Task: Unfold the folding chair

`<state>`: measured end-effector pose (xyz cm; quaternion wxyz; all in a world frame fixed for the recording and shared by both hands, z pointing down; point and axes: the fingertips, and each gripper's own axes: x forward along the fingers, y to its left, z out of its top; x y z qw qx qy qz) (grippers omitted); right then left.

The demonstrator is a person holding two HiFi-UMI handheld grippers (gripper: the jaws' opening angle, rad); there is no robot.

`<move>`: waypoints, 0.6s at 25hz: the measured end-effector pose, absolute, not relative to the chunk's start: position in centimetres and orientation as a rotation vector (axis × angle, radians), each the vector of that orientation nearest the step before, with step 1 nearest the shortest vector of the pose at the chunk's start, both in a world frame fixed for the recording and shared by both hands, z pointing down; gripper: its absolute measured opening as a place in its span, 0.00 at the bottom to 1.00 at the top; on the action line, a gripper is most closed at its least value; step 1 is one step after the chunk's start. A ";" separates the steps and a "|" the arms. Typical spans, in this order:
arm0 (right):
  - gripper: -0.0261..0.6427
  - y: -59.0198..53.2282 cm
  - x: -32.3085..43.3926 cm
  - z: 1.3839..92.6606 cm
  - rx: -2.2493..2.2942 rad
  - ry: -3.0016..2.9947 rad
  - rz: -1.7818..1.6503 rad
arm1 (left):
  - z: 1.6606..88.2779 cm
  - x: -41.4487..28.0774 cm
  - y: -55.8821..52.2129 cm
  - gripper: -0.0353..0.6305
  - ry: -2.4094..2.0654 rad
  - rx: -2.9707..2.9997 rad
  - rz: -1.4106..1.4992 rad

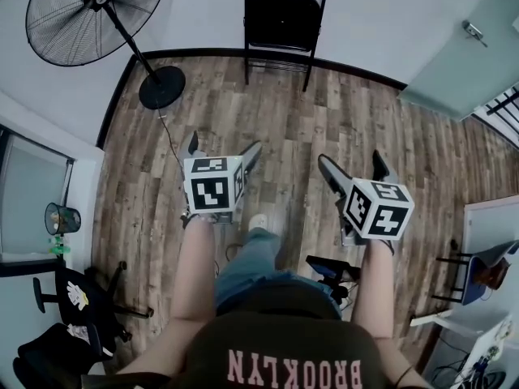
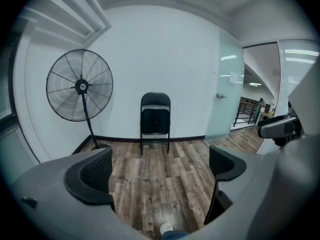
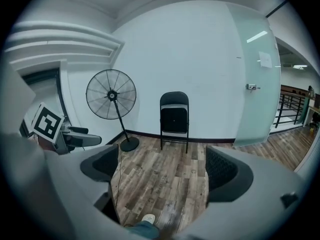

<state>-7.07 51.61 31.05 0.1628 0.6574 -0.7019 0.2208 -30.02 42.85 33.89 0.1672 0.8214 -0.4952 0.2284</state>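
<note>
The black folding chair (image 1: 285,19) stands upright against the white far wall, its seat flat against the back. It also shows straight ahead in the left gripper view as the chair (image 2: 155,120) and in the right gripper view as the chair (image 3: 174,118). My left gripper (image 1: 223,146) and right gripper (image 1: 351,160) hover side by side over the wood floor, well short of the chair. Both are open with nothing between the jaws. The left gripper (image 2: 160,166) and right gripper (image 3: 162,168) frame only bare floorboards.
A tall pedestal fan (image 1: 97,10) stands left of the chair on a round base (image 1: 161,87), its cable trailing across the floor. A frosted glass door (image 1: 470,47) is at the right. An office chair (image 1: 77,298) sits lower left, a desk (image 1: 491,225) at the right.
</note>
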 end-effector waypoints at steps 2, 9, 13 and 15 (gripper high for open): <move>0.83 50.0 -7.2 30.9 1.879 -1.990 0.634 | 33.8 -30.1 40.9 0.91 -1.395 2.346 0.633; 0.82 44.3 -7.7 30.1 1.941 -1.916 0.581 | 32.5 -31.7 34.5 0.91 -1.403 2.387 0.588; 0.82 42.1 -7.8 29.8 1.987 -1.902 0.559 | 32.4 -32.5 32.0 0.91 -1.388 2.389 0.551; 0.82 41.3 -7.5 29.8 1.999 -1.883 0.548 | 32.4 -33.0 30.9 0.91 -1.384 2.375 0.512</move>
